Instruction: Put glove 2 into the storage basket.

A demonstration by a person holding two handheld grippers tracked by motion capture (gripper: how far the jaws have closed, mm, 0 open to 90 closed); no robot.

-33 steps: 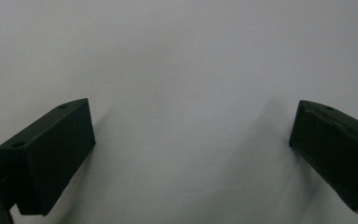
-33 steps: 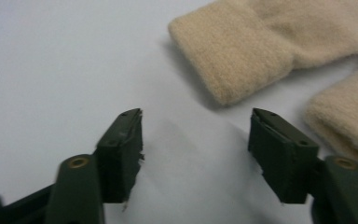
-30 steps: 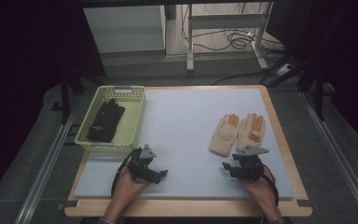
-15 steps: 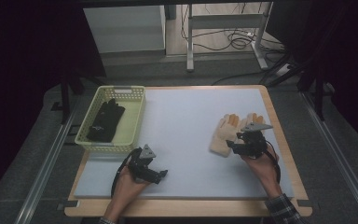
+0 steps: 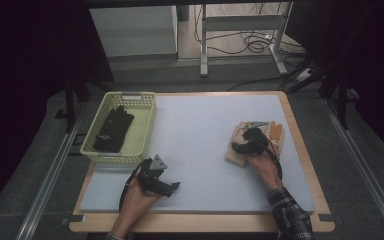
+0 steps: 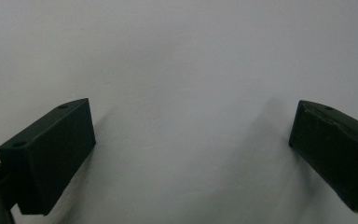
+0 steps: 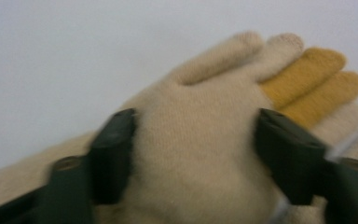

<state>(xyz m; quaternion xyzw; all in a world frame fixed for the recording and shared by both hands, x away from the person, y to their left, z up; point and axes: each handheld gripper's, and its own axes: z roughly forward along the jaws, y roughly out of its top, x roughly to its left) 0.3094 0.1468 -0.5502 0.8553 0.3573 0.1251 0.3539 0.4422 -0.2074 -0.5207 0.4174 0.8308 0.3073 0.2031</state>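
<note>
Two cream knitted gloves lie side by side at the right of the pale mat [image 5: 200,120]. One is plain cream [image 5: 234,154] [image 7: 214,84]. The other has yellow fingers [image 5: 278,133] [image 7: 317,79]. My right gripper [image 5: 243,143] [image 7: 196,123] is over the plain cream glove. Its jaws straddle the palm, have just been opening, and stand open with the glove between them. My left gripper [image 5: 170,186] [image 6: 191,154] rests near the front left of the mat, its jaws wide open over bare mat.
A yellow-green plastic basket [image 5: 130,95] stands at the mat's left edge with a black glove [image 5: 112,131] in it. The wooden table rim [image 5: 300,145] runs just right of the gloves. Metal rails flank the table.
My right gripper has moved from the near edge away from the person and onto the cream gloves. The left gripper has stayed where it was.
</note>
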